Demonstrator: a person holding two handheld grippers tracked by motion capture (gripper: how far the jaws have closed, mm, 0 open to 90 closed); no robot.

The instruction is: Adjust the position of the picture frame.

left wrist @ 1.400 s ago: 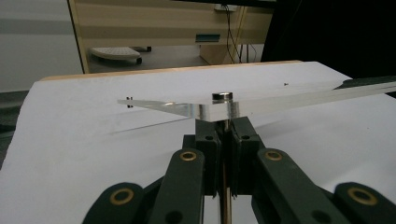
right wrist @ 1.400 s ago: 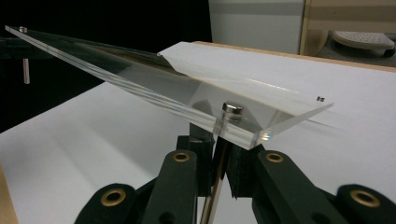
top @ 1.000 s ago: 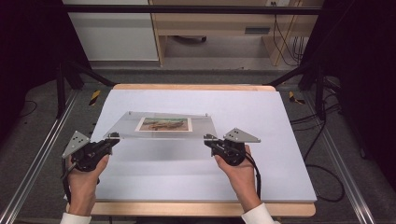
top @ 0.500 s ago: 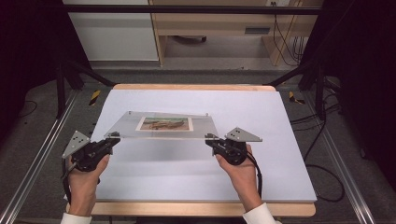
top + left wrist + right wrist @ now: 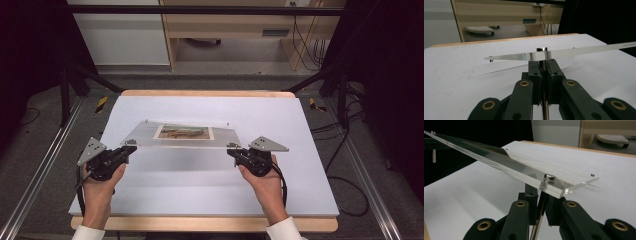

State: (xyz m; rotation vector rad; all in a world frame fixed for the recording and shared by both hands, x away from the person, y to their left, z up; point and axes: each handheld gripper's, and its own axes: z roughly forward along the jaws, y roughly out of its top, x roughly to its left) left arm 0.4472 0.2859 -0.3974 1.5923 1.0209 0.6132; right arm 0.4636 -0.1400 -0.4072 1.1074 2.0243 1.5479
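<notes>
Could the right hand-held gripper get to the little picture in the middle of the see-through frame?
Probably not right now. The right hand-held gripper is shut on the clear frame's near corner post, helping hold it off the table, and the picture sits sandwiched inside the clear panels.

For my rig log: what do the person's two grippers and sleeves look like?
Both the left gripper and the right gripper are black, with linked arms pinned by brass-coloured rivets. Each carries a grey three-cornered plate with small holes and trails a black cable along the wrist. The person wears white sleeves, visible at the cuffs.
</notes>
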